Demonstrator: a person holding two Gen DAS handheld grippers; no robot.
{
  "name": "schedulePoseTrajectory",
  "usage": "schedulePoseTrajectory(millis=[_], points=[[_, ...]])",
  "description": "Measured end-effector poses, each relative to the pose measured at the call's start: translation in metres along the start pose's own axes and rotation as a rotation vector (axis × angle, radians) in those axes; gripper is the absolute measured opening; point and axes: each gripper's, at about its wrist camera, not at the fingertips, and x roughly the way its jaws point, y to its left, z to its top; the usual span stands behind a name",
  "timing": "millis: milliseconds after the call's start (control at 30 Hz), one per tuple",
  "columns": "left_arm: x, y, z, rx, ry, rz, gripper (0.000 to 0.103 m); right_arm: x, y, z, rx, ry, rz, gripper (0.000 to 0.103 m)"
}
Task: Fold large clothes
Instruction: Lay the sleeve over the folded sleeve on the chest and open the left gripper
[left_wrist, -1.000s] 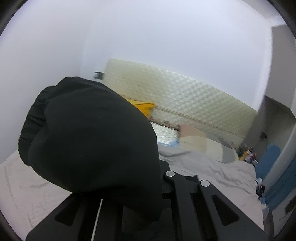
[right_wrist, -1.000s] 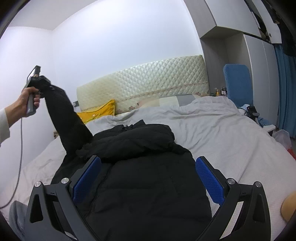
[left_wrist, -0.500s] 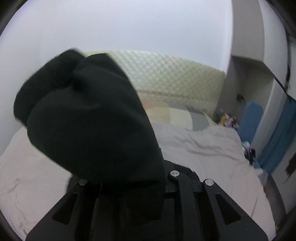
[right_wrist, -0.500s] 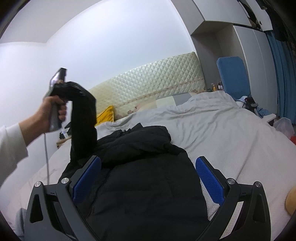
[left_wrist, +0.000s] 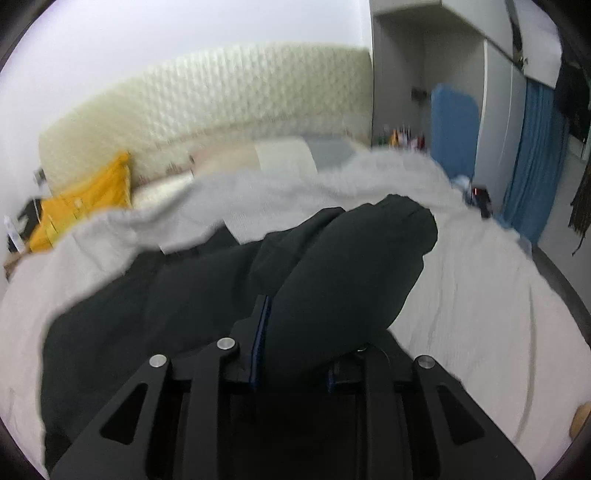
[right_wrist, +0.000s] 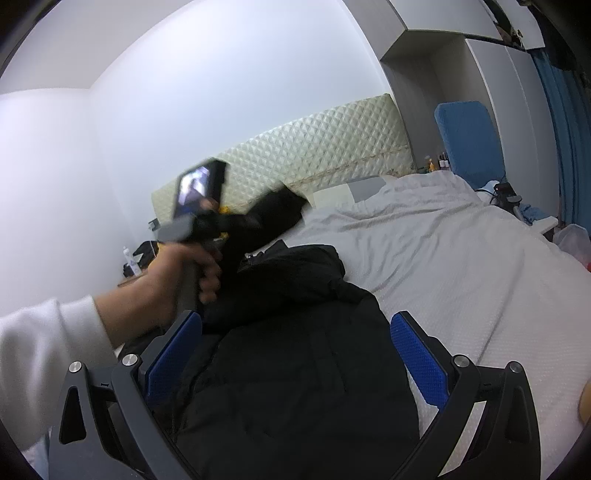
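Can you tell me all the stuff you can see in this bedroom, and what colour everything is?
jacket: one, black, spread on the bed, its sleeve lifted
bedcover: one, pale grey, over the bed
headboard: one, cream, quilted, against the wall
pillow: one, yellow, by the headboard
chair: one, blue, beside the bed
curtain: one, blue, far right
left tongs: shut on the sleeve
right tongs: blue pads, open, above the jacket
left hand: white sleeve, gripping the handle
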Motion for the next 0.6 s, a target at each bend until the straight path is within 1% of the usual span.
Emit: schedulePoseTrajectory(millis=[100,233,333,433,467,500,533,600], points=[[0.021,0.006,-0.018,-0.015,0.044,-0.003,0.025,0.005,-0.003,-0.001,0.007,0.01,0.001,0.103],[0.041,0.01,-0.029,-0.055,0.067,-0.012,0.025,0.011,-0.004,-0.002,0.007,0.025,0.0,0.103],[0.051,0.004,-0.032,-0.021,0.083,0.005,0.025,0.017,-0.003,-0.004,0.007,0.04,-0.002,0.103],[0.05,0.001,-0.038,-0.004,0.059,-0.004,0.025,0.023,-0.002,-0.004,-0.003,0.052,-0.007,0.103],[0.046,0.003,-0.039,-0.019,0.042,-0.023,0.028,0.024,-0.001,-0.004,-0.006,0.056,-0.01,0.103],[0.04,0.008,-0.038,-0.053,0.028,-0.053,0.028,0.026,0.0,-0.005,-0.008,0.062,-0.013,0.103],[0.037,0.012,-0.038,-0.071,0.024,-0.064,0.029,0.027,0.001,-0.006,-0.01,0.064,-0.013,0.103],[0.026,0.019,-0.037,-0.11,0.018,-0.08,0.039,0.031,0.003,-0.008,-0.023,0.075,-0.022,0.103]])
